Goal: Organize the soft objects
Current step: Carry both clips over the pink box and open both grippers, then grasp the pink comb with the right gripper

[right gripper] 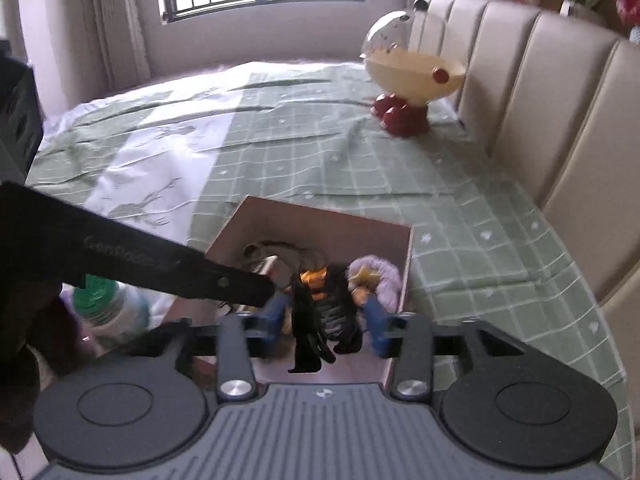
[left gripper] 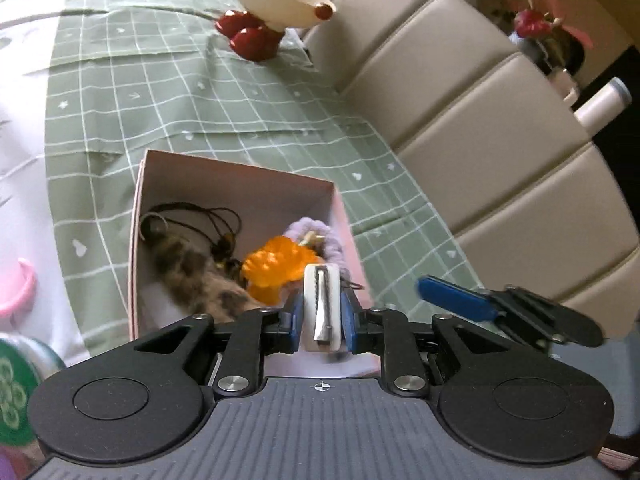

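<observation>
A pink open box (left gripper: 240, 178) sits on the green checked cloth. Inside lie a brown spotted furry piece (left gripper: 196, 276), an orange flower clip (left gripper: 276, 266), a lilac scrunchie (left gripper: 320, 236) and black cords (left gripper: 216, 216). My left gripper (left gripper: 322, 312) is shut on a white hair clip with a metal bar (left gripper: 322, 304), held over the box's near edge. My right gripper (right gripper: 326, 320) stands open over the box (right gripper: 316, 216), with a black claw clip (right gripper: 320, 320) between its blue fingers, apparently loose. The right gripper's blue finger also shows in the left wrist view (left gripper: 456, 298).
A cream bowl-shaped figure with red feet (left gripper: 276, 4) stands at the far end by the beige padded headboard (left gripper: 480, 112). A green-lidded jar (left gripper: 16, 392) and a pink ring (left gripper: 20, 288) lie at the left. The left gripper's black arm (right gripper: 140, 256) crosses the right wrist view.
</observation>
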